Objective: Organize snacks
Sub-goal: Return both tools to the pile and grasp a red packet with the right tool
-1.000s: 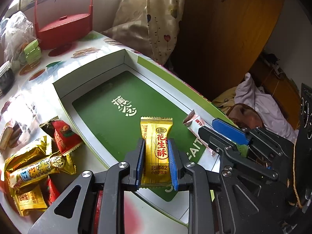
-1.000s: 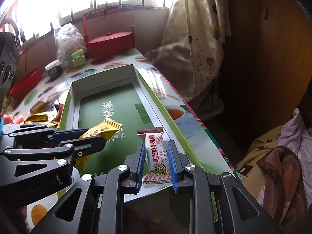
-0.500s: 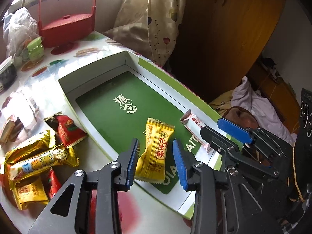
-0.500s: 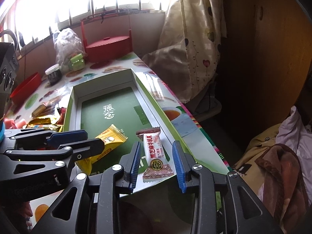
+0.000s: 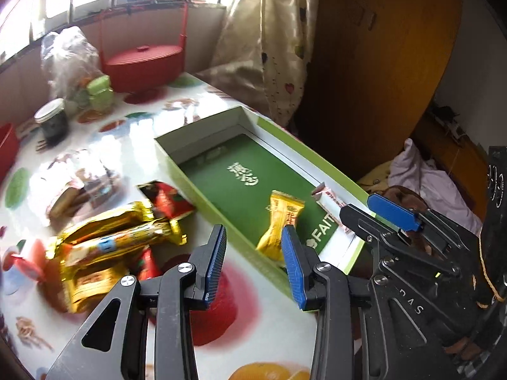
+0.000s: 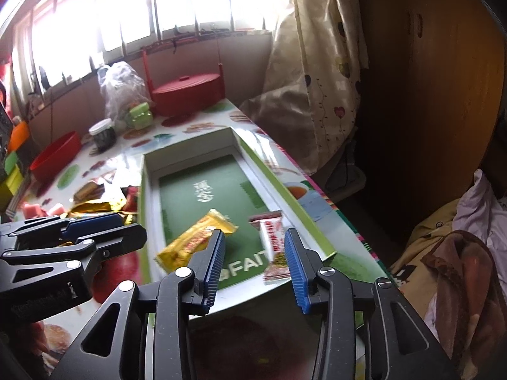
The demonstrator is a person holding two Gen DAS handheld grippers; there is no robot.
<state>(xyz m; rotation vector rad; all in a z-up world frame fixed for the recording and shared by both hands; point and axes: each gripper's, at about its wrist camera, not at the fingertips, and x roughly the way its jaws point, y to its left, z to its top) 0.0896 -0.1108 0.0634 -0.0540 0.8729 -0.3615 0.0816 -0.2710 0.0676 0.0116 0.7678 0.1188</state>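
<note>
A green open box [image 5: 221, 155] [image 6: 187, 186] lies on the patterned table. A yellow snack packet [image 5: 280, 224] [image 6: 193, 240] lies in its near end. A white-and-red snack packet [image 5: 332, 204] [image 6: 274, 240] lies beside it by the box's right wall. My left gripper [image 5: 253, 262] is open and empty, above the table at the box's near left corner. My right gripper [image 6: 253, 262] is open and empty, just short of the box's near end. A pile of gold and red snack packets [image 5: 104, 243] [image 6: 95, 204] lies on the table left of the box.
A red lidded basket [image 5: 142, 60] [image 6: 187, 90], a plastic bag [image 5: 69, 60], a dark jar [image 5: 52, 122] and a red bowl [image 6: 55, 155] stand at the table's far side. A curtain [image 5: 279, 31] and a wooden cabinet [image 5: 380, 47] are beyond the right edge.
Both grippers opened and let their packets drop into the box, then drew back and up. The left gripper also swung left toward the snack pile.
</note>
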